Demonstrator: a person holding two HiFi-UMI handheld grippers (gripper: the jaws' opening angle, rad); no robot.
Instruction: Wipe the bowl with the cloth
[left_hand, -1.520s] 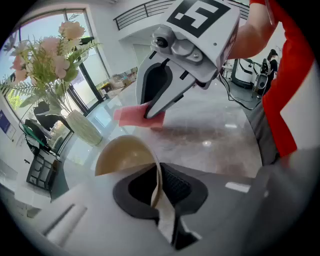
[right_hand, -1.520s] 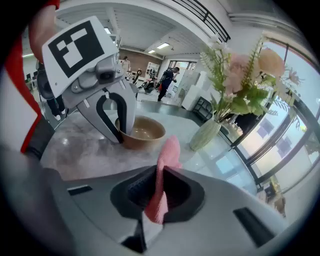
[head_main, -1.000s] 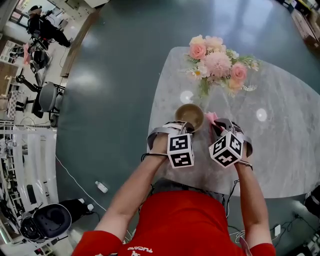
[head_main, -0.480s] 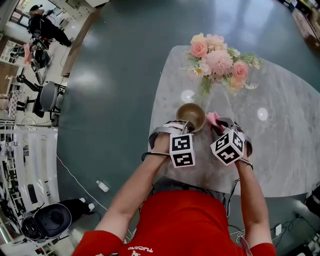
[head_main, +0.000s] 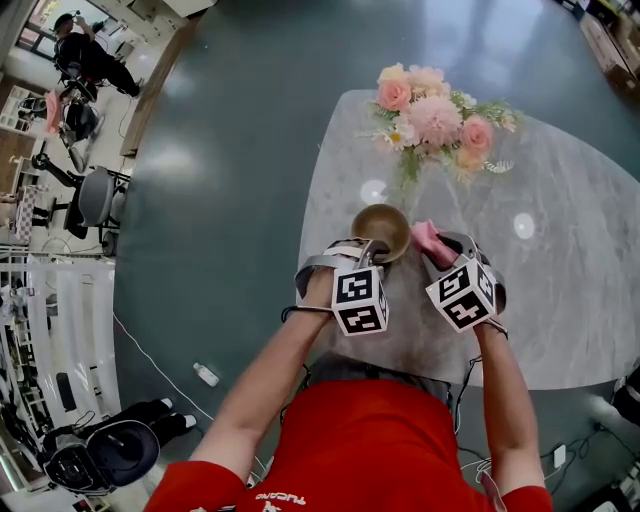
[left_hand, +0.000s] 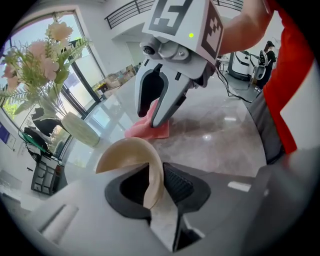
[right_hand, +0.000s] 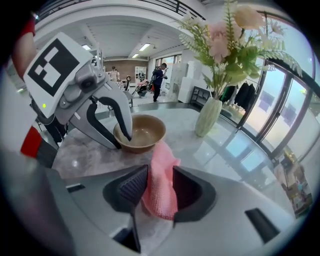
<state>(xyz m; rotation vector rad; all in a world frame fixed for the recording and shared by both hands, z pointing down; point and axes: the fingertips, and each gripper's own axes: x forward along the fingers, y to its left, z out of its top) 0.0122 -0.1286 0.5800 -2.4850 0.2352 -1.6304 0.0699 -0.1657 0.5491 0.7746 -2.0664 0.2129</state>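
Observation:
A brown bowl (head_main: 380, 226) stands on the marble table (head_main: 560, 300). My left gripper (head_main: 372, 256) straddles its near rim (left_hand: 150, 172), one finger inside the bowl (right_hand: 125, 122) and one outside. Its jaws have just been opening and stand slightly apart from the rim. Right of the bowl, the pink cloth (head_main: 426, 238) lies bunched on the table. My right gripper (right_hand: 162, 185) has just been opening too. It stands open with the cloth (right_hand: 157, 192) loose between its jaws, and a gap shows beside the right pad.
A pale vase (right_hand: 207, 116) with pink flowers (head_main: 430, 110) stands on the table behind the bowl. The table's left edge runs just left of the bowl, with grey floor below. Chairs and equipment stand far off at the left.
The right gripper's marker cube has rolled a little and shifted slightly right, and more of the pink cloth shows. The bowl and the left gripper have stayed put.

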